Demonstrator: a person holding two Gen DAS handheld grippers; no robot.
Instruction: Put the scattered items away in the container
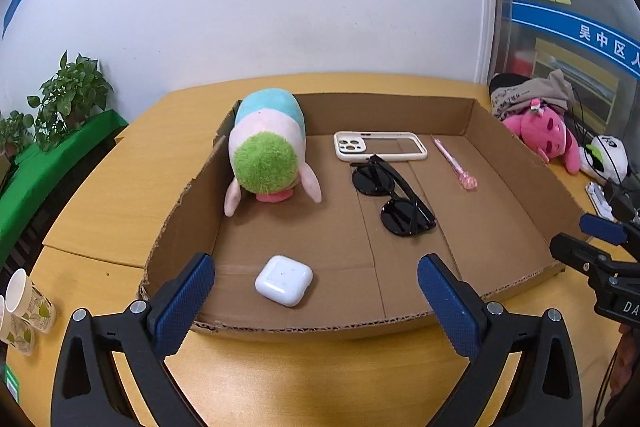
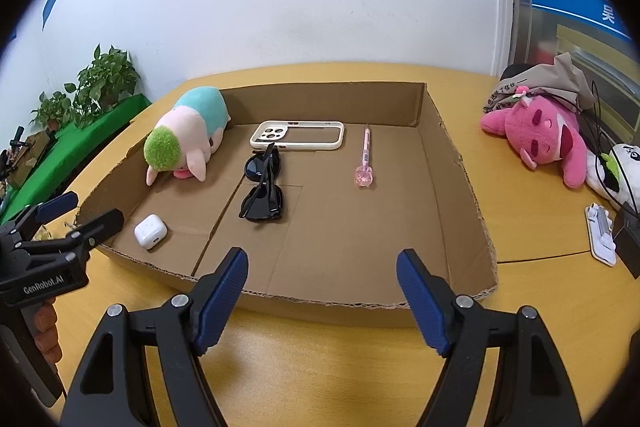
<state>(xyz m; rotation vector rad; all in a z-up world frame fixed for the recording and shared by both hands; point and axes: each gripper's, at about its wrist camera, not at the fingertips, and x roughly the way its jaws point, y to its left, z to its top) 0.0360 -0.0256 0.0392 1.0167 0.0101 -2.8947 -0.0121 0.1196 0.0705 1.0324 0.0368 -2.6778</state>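
Observation:
A shallow cardboard tray (image 1: 520, 187) (image 2: 452, 163) lies on the wooden table. Inside it are a green-headed plush toy (image 1: 266, 151) (image 2: 184, 139), a white phone case (image 1: 380, 146) (image 2: 298, 135), black sunglasses (image 1: 394, 199) (image 2: 264, 187), a pink pen (image 1: 454, 163) (image 2: 365, 157) and a white earbud case (image 1: 284, 279) (image 2: 150, 231). My left gripper (image 1: 316, 295) is open and empty at the tray's near edge, just before the earbud case. My right gripper (image 2: 322, 291) is open and empty at the near edge too.
A pink plush (image 2: 540, 135), a grey bag (image 2: 560, 79), a white panda plush (image 2: 624, 167) and a white holder (image 2: 600, 233) lie on the table right of the tray. Paper cups (image 1: 20, 307) stand at the left. Potted plants (image 1: 68, 95) stand beside the table.

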